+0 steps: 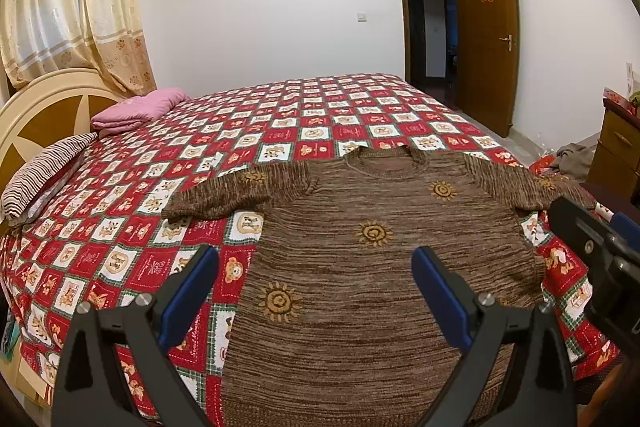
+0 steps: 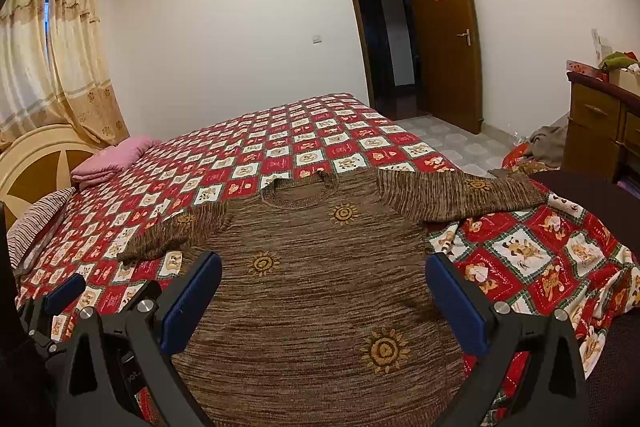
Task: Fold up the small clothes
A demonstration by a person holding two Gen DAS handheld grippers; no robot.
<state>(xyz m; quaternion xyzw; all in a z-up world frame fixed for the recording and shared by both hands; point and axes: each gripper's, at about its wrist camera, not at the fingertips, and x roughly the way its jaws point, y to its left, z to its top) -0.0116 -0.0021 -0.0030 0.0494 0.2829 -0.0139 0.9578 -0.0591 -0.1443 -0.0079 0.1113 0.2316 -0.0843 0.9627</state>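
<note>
A small brown knit sweater (image 1: 360,267) with yellow sun motifs lies flat, front up, on the red checked bedspread (image 1: 120,227), both sleeves spread out sideways. My left gripper (image 1: 316,291) is open and empty, hovering above the sweater's lower left part. My right gripper (image 2: 324,299) is open and empty, above the sweater (image 2: 312,287) near its lower middle. The right gripper also shows at the right edge of the left wrist view (image 1: 600,247). The left gripper shows at the lower left of the right wrist view (image 2: 60,299).
A pink folded blanket (image 1: 136,109) and a striped pillow (image 1: 44,171) lie by the headboard (image 1: 36,115). A wooden dresser (image 2: 600,123) stands at right with clothes on the floor (image 2: 548,143) beside it. An open door (image 2: 444,31) is behind the bed.
</note>
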